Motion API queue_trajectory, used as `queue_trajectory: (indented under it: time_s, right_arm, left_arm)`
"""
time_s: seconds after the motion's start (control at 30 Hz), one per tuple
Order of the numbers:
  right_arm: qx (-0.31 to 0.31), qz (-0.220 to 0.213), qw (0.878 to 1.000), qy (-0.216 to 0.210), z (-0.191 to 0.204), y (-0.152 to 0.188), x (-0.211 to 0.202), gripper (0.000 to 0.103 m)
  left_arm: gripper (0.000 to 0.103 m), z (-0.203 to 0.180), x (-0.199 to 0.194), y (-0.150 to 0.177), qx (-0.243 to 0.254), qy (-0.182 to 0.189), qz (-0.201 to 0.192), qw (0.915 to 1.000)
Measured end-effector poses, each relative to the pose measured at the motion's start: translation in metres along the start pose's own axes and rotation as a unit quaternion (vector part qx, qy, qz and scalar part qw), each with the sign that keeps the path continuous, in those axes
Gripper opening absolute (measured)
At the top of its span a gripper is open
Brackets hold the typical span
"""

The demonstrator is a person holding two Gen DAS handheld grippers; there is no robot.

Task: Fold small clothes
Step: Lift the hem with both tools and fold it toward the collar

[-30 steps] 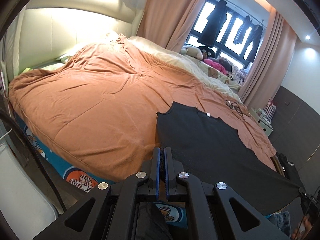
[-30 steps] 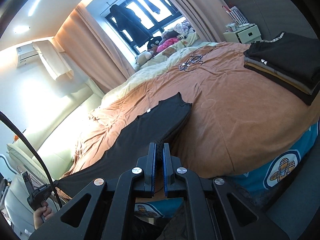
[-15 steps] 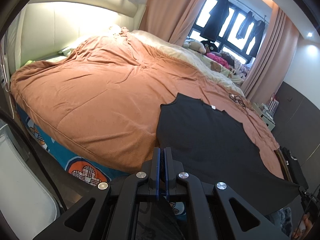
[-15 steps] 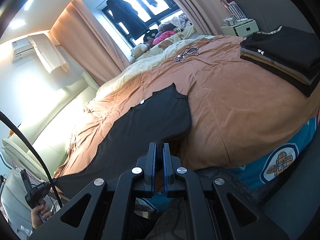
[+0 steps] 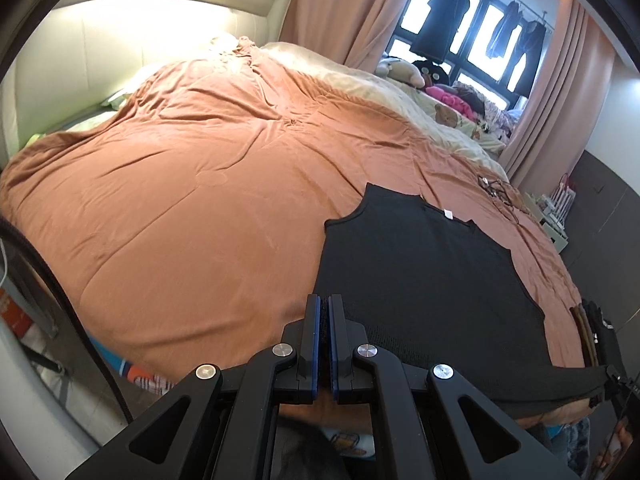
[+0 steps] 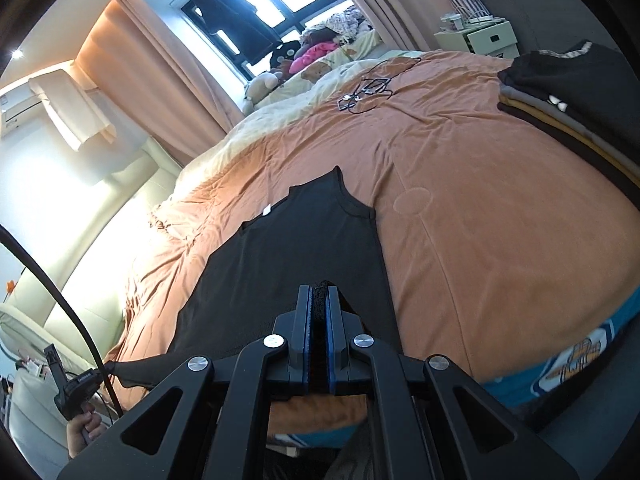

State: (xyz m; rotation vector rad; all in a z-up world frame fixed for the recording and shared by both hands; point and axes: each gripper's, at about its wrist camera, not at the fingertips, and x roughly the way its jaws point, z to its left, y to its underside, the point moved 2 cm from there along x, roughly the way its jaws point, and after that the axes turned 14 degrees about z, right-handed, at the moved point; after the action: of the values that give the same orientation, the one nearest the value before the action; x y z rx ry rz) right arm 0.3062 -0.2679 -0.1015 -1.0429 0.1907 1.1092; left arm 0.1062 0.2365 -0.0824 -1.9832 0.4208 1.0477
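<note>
While both my grippers pinch its hem corners, the black sleeveless top (image 5: 420, 276) lies flat ahead, unfolded.
Left gripper (image 5: 324, 312) and right gripper (image 6: 319, 304) are closed on cloth; folded stack (image 6: 580, 96) waits far right; all folds remain.

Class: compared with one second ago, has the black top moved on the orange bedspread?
Yes. The black top has spread flatter and further up the orange bedspread toward the cables, its hem clamped in both grippers.
</note>
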Motion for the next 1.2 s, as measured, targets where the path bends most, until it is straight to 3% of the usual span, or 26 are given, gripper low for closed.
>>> queue_trajectory:
  time_s: [0.47, 0.7, 0.93, 1.2]
  right_arm:
    - [0.027, 0.035, 0.999, 0.010, 0.005, -0.075, 0.065, 0.002]
    - [0.052, 0.054, 0.997, 0.012, -0.002, -0.108, 0.095, 0.002]
    - [0.061, 0.077, 0.995, 0.022, -0.001, -0.146, 0.127, 0.002]
    - [0.058, 0.109, 0.991, 0.057, -0.002, -0.178, 0.170, 0.002]
  left_arm:
    - [0.003, -0.024, 0.071, -0.087, 0.013, -0.009, 0.038, 0.9992]
    - [0.003, -0.027, 0.108, -0.132, -0.009, 0.016, 0.075, 0.9970]
    - [0.003, -0.043, 0.143, -0.174, 0.004, -0.001, 0.096, 0.9953]
    - [0.004, -0.047, 0.187, -0.200, 0.010, -0.020, 0.126, 0.9918]
